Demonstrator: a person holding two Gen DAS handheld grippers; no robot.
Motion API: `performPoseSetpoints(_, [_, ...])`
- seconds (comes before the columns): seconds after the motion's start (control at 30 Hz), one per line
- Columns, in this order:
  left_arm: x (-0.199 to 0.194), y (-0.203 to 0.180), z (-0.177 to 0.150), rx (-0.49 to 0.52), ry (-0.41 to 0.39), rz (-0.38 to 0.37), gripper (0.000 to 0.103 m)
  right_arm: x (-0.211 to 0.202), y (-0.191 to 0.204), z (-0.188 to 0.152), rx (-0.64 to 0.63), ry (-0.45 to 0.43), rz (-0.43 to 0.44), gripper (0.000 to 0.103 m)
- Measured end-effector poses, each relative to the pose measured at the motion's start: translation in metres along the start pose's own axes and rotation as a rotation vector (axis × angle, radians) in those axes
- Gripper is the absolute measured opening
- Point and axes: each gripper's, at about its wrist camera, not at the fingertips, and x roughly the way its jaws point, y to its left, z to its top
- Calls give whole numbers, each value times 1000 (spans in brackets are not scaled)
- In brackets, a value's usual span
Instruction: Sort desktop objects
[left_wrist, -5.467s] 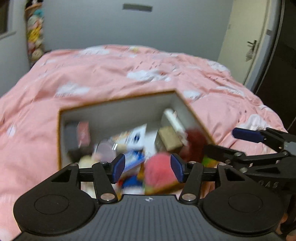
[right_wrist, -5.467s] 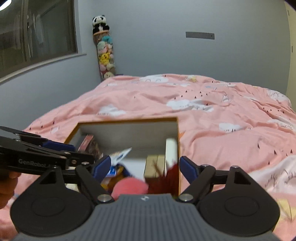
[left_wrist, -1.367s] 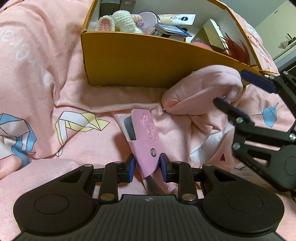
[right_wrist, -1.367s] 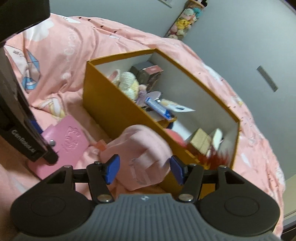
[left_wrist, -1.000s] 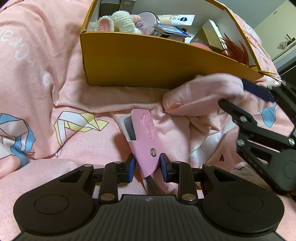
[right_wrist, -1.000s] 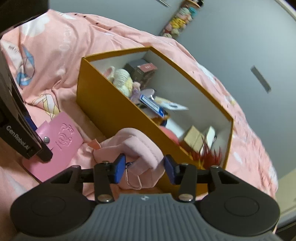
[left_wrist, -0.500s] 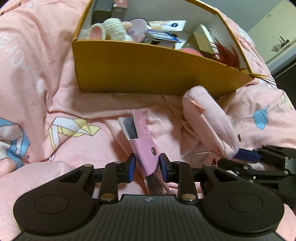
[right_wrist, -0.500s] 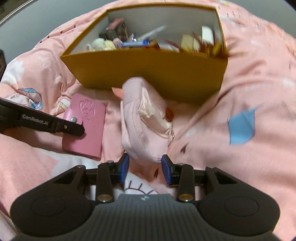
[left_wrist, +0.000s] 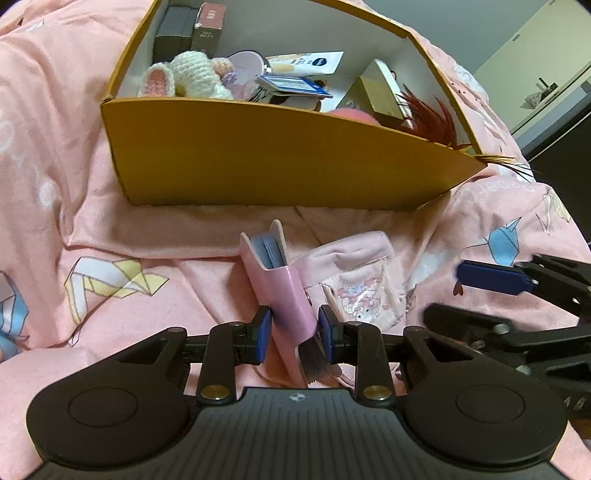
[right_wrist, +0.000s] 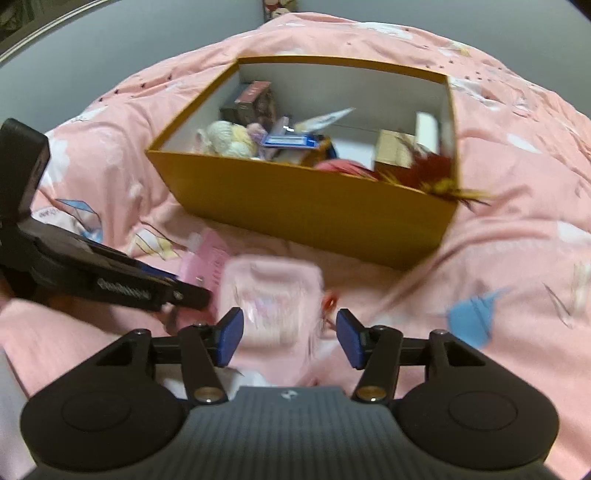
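My left gripper (left_wrist: 291, 326) is shut on a pink snap card holder (left_wrist: 275, 280), held on edge just above the bedspread with blue cards showing at its far end. Right of it a pale pink cartoon pouch (left_wrist: 356, 288) lies on the cover. In the right wrist view the pouch (right_wrist: 269, 295) sits blurred between the jaws of my right gripper (right_wrist: 290, 334), which are opening, and the pads do not press on it. The card holder (right_wrist: 207, 264) and my left gripper (right_wrist: 184, 282) show at the left. My right gripper (left_wrist: 467, 299) enters the left wrist view from the right.
An open orange cardboard box (left_wrist: 258, 166) stands just beyond both items on the pink bedspread (left_wrist: 92, 229). It holds a crocheted toy (left_wrist: 184, 74), small cartons, a blue card, a pink ball and red feathers (left_wrist: 428, 118). A grey wall and a door lie behind.
The right gripper swung the pouch down from in front of the box to the cover beside the card holder and spread its jaws. The left gripper kept its grip, tipping the card holder more upright.
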Motion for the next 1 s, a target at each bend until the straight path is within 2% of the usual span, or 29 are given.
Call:
performPoseSetpoints(0.2, [0, 6, 0, -35, 11, -6, 31, 30, 18, 7, -74, 51, 57, 58])
performPoseSetpoints(0.33, [-1, 10, 0, -38, 33, 78, 28, 43, 21, 4, -61, 107, 100, 58])
performPoseSetpoints(0.4, [0, 16, -1, -59, 44, 77, 28, 48, 24, 2, -69, 123, 109, 58])
performPoseSetpoints(0.6, [0, 18, -2, -55, 42, 71, 28, 71, 37, -1, -126, 167, 52, 58])
performPoseSetpoints(0.63, [0, 18, -1, -55, 42, 70, 28, 72, 39, -2, -134, 164, 37, 54])
performPoseSetpoints(0.67, [0, 18, -1, -57, 42, 69, 28, 71, 39, -2, -142, 160, 18, 41])
performPoseSetpoints(0.73, [0, 18, -2, -58, 41, 65, 28, 68, 37, -3, -131, 153, 28, 26])
performPoseSetpoints(0.77, [0, 18, -2, -59, 40, 63, 28, 66, 36, -3, -120, 145, 36, 20])
performPoseSetpoints(0.83, [0, 19, -2, -60, 39, 57, 28, 60, 32, -2, -98, 126, 41, 15])
performPoseSetpoints(0.87, [0, 19, -2, -62, 39, 55, 28, 57, 30, -1, -82, 115, 36, 2])
performPoseSetpoints(1.0, [0, 20, -2, -64, 41, 52, 28, 44, 23, 3, -45, 78, 33, 1])
